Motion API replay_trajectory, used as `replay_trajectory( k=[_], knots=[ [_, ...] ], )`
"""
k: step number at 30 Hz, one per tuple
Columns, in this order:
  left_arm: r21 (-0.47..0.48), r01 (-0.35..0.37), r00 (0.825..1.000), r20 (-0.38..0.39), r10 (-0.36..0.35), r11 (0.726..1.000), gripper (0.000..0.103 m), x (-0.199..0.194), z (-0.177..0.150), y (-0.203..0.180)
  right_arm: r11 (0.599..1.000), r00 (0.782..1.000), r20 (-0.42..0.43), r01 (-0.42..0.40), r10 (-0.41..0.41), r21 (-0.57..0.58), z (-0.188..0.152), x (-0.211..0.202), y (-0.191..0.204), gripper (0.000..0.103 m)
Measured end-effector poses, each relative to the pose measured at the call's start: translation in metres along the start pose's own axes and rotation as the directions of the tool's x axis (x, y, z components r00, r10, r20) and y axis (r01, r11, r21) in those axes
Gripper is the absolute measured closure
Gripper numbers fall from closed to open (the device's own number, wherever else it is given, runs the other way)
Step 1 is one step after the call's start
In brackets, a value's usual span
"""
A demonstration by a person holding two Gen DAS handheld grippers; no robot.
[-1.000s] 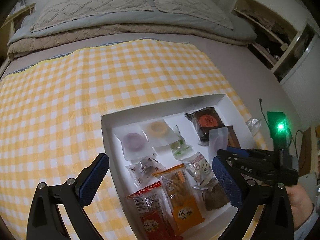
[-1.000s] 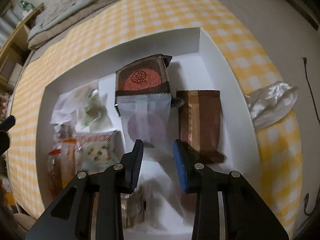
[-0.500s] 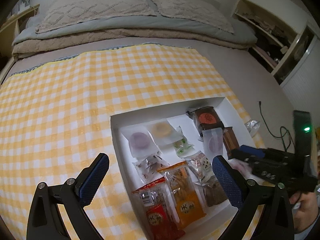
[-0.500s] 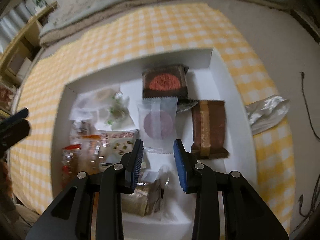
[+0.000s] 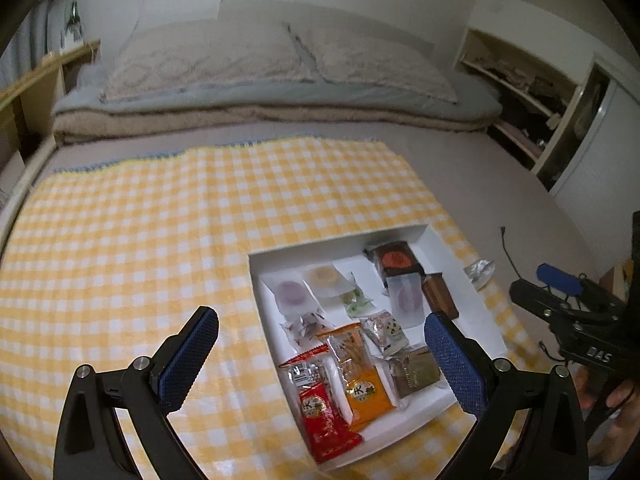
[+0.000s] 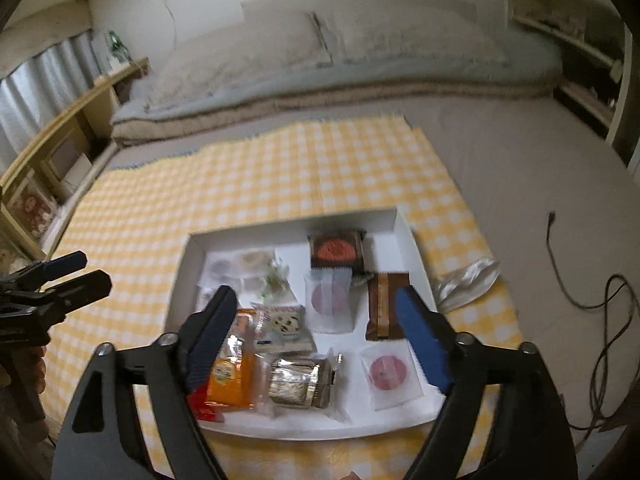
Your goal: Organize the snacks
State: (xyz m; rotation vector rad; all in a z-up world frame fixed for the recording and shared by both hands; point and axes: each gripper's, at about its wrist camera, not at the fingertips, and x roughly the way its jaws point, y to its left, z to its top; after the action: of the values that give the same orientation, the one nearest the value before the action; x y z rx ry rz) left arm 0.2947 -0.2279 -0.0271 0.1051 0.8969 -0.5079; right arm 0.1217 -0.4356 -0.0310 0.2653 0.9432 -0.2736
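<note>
A white box (image 5: pixel 258 280) (image 6: pixel 404 228) on a yellow checked cloth (image 5: pixel 140 240) holds several wrapped snacks: a red packet (image 5: pixel 324 416), an orange packet (image 5: pixel 362 388) (image 6: pixel 232 376), a brown bar (image 5: pixel 438 294) (image 6: pixel 386 306), a dark cake with a red disc (image 5: pixel 396 260) (image 6: pixel 336 250) and clear packets with purple discs (image 6: pixel 390 372). My left gripper (image 5: pixel 320 356) is open and empty above the box's near left part. My right gripper (image 6: pixel 320 336) is open and empty above the box; it also shows in the left wrist view (image 5: pixel 560 292).
A crumpled clear wrapper (image 6: pixel 468 280) lies on the cloth right of the box. A black cable (image 6: pixel 560 256) runs over the grey bed surface at the right. Pillows and folded bedding (image 5: pixel 260 80) lie behind. Shelves (image 5: pixel 528 88) stand at the right, a wooden shelf (image 6: pixel 60 132) at the left.
Both grippers have pulled back and up from the box. The right gripper has opened wide from nearly shut. A purple-disc packet now lies at the box's near right.
</note>
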Motion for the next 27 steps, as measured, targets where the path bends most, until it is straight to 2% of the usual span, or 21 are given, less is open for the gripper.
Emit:
replay_trajectory(
  k=[3,5,11,16,27],
  knots=[
    [0.028,-0.022,0.999,0.046,0.021,0.999,0.0,-0.026,-0.009,-0.005,1.0,0.999,0.054,0.002,0.0,-0.028,0.001,-0.023,0.011,0.008],
    [0.047,-0.037,0.997,0.07,0.034,0.998,0.0,-0.045,-0.016,-0.009,0.999,0.996,0.087,0.009,-0.005,-0.045,-0.002,-0.038,0.016,0.0],
    [0.092,-0.075,0.985,0.164,0.059,0.993,0.0,-0.103,-0.042,-0.02,0.998,0.983,0.182,0.014,-0.003,-0.06,-0.02,-0.086,0.03,0.0],
    [0.079,-0.095,0.974,0.215,0.076,0.992,0.0,-0.139,-0.077,-0.02,0.997,0.967,0.253,0.039,-0.02,-0.072,-0.038,-0.118,0.038,0.0],
    [0.02,-0.13,0.957,0.265,0.12,0.991,0.0,-0.18,-0.15,-0.011,0.996,0.952,0.304,0.066,-0.043,-0.063,-0.084,-0.141,0.041,0.0]
  ],
)
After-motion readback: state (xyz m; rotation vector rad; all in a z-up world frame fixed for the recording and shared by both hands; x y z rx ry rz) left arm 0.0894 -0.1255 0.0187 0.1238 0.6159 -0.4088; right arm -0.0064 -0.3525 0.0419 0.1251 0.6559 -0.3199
